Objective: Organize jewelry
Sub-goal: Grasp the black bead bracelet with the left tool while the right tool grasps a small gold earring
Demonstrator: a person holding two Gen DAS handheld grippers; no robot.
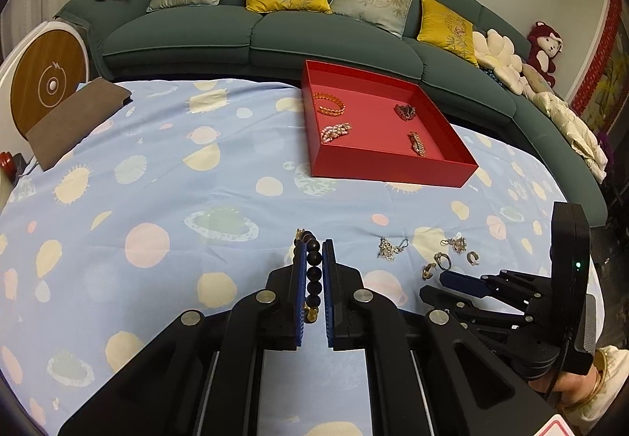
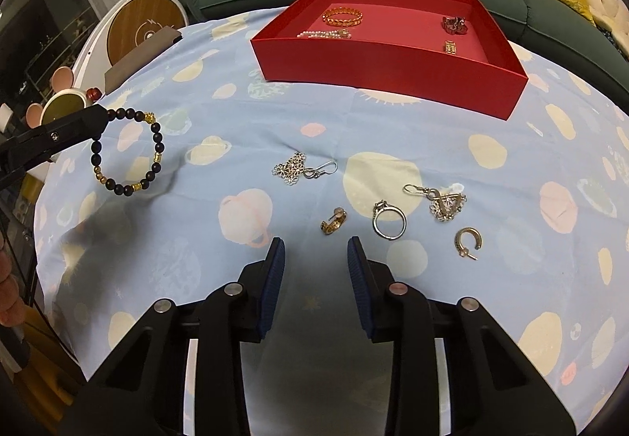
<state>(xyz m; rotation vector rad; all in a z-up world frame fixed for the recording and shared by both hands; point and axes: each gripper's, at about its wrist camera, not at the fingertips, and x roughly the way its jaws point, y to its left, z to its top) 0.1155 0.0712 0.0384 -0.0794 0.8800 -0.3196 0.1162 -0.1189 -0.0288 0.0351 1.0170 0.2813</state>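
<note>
Bead bracelet (image 2: 125, 153) pinched by left gripper (image 1: 313, 275); right gripper (image 2: 316, 251) apart, empty.

- The tray (image 2: 389, 82) sits on the cloth-covered surface (image 2: 236, 239), with the sofa (image 1: 255, 39) behind it.
- In the tray lie four pieces: a bangle (image 2: 342, 17) and pearl piece (image 2: 324, 34) at its left, two more at its right.
- Before the tray, on the surface, lie loose earrings (image 2: 304, 168) and a ring (image 2: 389, 221).
- Left of the tray, the beaded bracelet (image 2: 125, 149) hangs above the surface.
</note>
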